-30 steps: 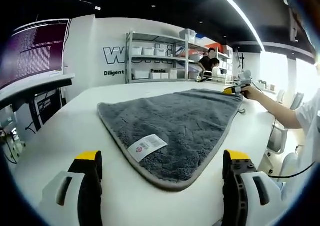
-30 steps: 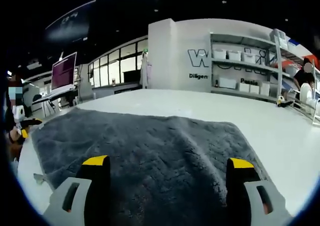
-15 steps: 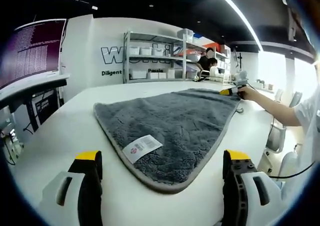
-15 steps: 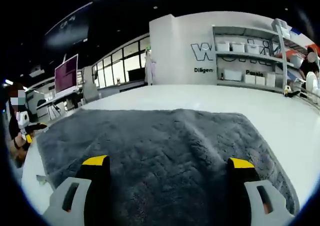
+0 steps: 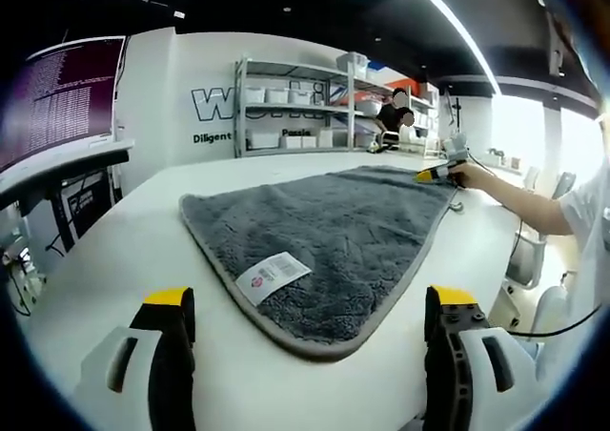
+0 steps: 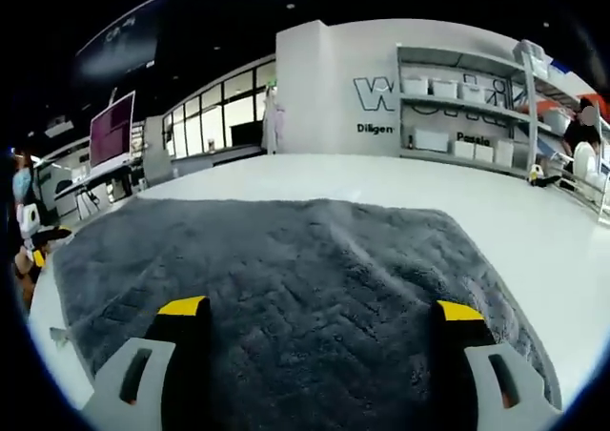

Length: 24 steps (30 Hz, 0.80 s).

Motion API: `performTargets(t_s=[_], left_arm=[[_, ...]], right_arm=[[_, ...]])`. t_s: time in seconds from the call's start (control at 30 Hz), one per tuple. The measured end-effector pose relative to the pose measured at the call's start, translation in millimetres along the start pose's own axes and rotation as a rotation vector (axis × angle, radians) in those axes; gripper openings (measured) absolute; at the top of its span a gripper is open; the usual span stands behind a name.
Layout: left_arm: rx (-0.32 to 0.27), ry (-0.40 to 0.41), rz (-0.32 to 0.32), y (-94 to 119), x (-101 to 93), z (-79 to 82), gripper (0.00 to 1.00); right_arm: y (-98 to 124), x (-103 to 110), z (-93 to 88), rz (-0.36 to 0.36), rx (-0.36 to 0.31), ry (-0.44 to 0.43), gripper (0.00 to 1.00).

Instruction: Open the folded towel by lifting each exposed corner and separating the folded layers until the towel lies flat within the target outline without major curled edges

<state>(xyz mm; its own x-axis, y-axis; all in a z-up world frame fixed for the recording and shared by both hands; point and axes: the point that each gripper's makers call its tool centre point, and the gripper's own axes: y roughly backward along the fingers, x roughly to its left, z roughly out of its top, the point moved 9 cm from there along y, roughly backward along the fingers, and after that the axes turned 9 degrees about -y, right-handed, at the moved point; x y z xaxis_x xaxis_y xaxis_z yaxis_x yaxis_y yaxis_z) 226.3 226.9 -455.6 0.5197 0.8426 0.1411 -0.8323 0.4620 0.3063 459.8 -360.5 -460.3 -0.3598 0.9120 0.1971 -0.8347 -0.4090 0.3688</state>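
A grey towel [image 5: 324,236] lies spread out on the white table [image 5: 124,250], with a white label [image 5: 274,277] near its closest corner. My left gripper [image 5: 310,302] is open, just short of that rounded corner, with nothing between its jaws. At the towel's far right corner a hand [image 5: 475,175] holds my right gripper [image 5: 431,174]. In the right gripper view the towel [image 6: 286,269] stretches ahead, slightly rippled. My right gripper [image 6: 321,309] hovers open low over its near edge, holding nothing.
Metal shelves [image 5: 295,116] with white bins stand against the back wall, and a person [image 5: 393,116] is beside them. A large monitor [image 5: 57,97] sits on the left. Chairs [image 5: 529,259] stand past the table's right edge. Bare table [image 6: 534,231] lies beyond the towel.
Both views have shifted slightly with the hands. The towel lies as before, and both grippers' jaws have stayed wide apart.
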Motion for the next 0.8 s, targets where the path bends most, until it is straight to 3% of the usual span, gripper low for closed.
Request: performTargets(t_s=[0.4, 0.8], left_arm=[[-0.01, 0.005, 0.002, 2, -0.7, 0.2, 0.99], [-0.01, 0.008, 0.006, 1, -1.1, -0.2, 0.99]], right_arm=[[4, 0, 1.7, -0.011, -0.009, -0.024, 0.98], [17, 25, 16.0, 0.017, -0.035, 0.086, 0.99]])
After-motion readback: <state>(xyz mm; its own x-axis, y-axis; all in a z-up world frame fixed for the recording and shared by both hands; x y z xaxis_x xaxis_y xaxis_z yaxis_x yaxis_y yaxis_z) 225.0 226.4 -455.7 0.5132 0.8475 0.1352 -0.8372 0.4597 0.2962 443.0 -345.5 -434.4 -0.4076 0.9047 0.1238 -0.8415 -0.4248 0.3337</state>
